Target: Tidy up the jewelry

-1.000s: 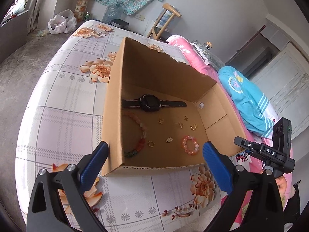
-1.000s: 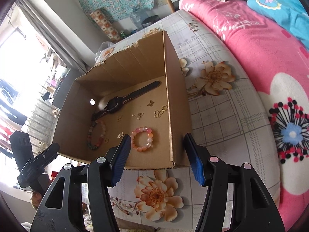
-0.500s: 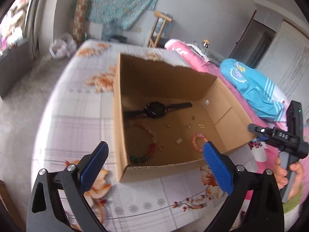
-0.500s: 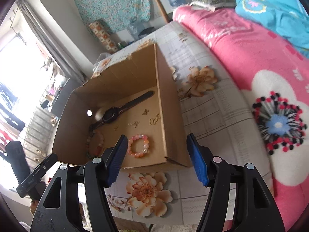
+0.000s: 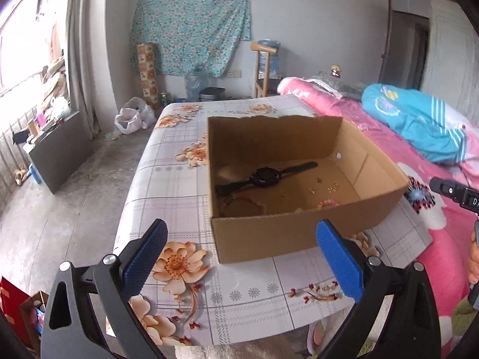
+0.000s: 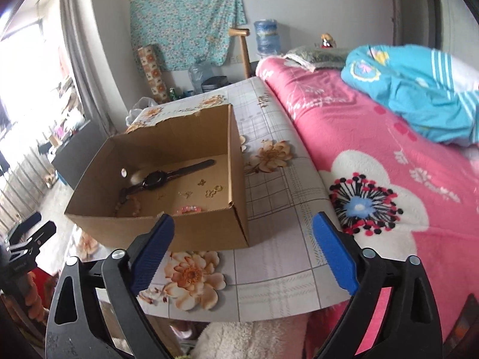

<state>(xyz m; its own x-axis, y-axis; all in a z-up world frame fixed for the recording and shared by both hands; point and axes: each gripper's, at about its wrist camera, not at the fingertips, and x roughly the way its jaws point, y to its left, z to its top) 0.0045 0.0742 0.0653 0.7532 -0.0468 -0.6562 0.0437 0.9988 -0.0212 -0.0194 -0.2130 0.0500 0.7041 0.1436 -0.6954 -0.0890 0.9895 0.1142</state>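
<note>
An open cardboard box stands on a floral table; the right wrist view shows it too. Inside lie a black watch, a beaded bracelet, a pink bead ring and several small gold pieces. The watch and gold pieces also show in the right wrist view. My left gripper is open and empty, in front of the box. My right gripper is open and empty, in front of the box's right corner.
A bed with a pink floral blanket and a blue garment lies right of the table. The table's near edge is close below the grippers. A wooden chair, water bottles and bags stand by the far wall.
Both grippers have pulled back and dropped lower, so the box looks farther and its contents are partly hidden behind its near wall. Both stay open and empty.
</note>
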